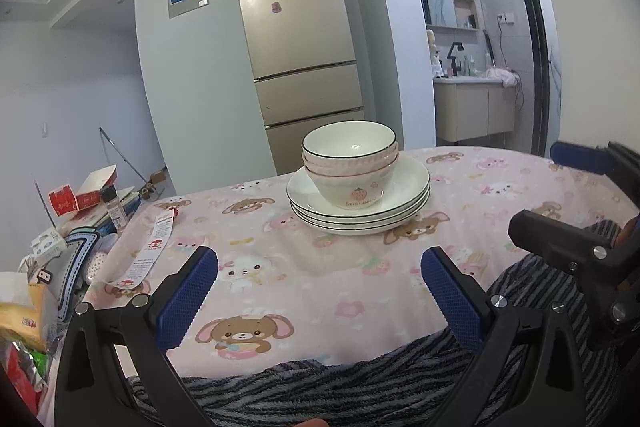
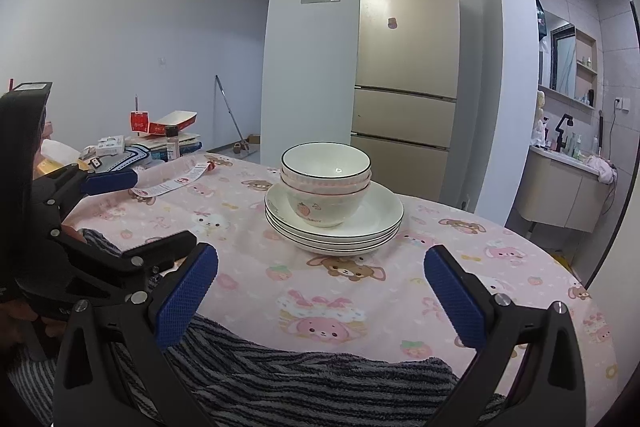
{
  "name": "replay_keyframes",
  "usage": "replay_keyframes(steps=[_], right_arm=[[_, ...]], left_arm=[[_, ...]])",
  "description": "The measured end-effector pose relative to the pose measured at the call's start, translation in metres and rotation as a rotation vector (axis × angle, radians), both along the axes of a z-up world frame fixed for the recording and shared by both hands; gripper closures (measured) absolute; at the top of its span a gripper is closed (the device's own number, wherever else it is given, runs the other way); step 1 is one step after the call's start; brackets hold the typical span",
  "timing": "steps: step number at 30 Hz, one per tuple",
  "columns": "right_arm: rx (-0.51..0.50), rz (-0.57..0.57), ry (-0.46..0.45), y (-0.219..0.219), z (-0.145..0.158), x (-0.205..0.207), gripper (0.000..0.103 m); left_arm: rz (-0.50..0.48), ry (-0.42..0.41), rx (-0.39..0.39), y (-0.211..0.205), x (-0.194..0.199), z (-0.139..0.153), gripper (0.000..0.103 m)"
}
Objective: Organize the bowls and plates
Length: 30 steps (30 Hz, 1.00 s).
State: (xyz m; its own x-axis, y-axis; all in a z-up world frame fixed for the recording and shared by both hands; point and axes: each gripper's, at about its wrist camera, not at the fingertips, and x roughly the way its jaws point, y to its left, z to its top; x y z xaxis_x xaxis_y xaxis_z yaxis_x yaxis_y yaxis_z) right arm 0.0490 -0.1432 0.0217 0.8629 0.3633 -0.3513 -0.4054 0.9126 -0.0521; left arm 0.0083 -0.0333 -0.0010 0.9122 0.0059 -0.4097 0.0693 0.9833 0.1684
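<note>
Centrally in both views sits the stack of bowls point(image 1: 349, 163) point(image 2: 326, 183), three nested, the lowest printed with a strawberry, resting inside the top plate of a pile of plates point(image 1: 360, 209) point(image 2: 334, 223) with thin dark rims. The pile stands on a pink cartoon-print tablecloth point(image 1: 288, 267) point(image 2: 360, 291) covering the table.

Low in the left wrist view, the left gripper point(image 1: 319, 291) has its blue-padded fingers spread wide with nothing between them, short of the dishes and apart from them. Likewise the right gripper point(image 2: 321, 293), low in its own view, is spread wide and empty, also short of the stack. Each gripper also shows at the edge of the other's frame.

A grey striped fabric point(image 1: 320, 387) point(image 2: 300, 379) lies along the bottom edge. Behind the dishes, upper centre, stands a gold fridge point(image 1: 292, 39) point(image 2: 408, 55). Cluttered boxes and a small bottle point(image 1: 114, 211) point(image 2: 172, 143) occupy the left middle. A long paper tag point(image 1: 154, 251) point(image 2: 176, 181) lies on the cloth's left part.
</note>
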Motion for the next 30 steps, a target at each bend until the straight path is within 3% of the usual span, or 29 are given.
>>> replay_keyframes(steps=[30], right_arm=[[0.010, 0.000, 0.017, 0.0003, -0.0038, 0.0019, 0.000]], left_arm=[[0.006, -0.008, -0.031, 0.0074, -0.0032, 0.0007, 0.000]])
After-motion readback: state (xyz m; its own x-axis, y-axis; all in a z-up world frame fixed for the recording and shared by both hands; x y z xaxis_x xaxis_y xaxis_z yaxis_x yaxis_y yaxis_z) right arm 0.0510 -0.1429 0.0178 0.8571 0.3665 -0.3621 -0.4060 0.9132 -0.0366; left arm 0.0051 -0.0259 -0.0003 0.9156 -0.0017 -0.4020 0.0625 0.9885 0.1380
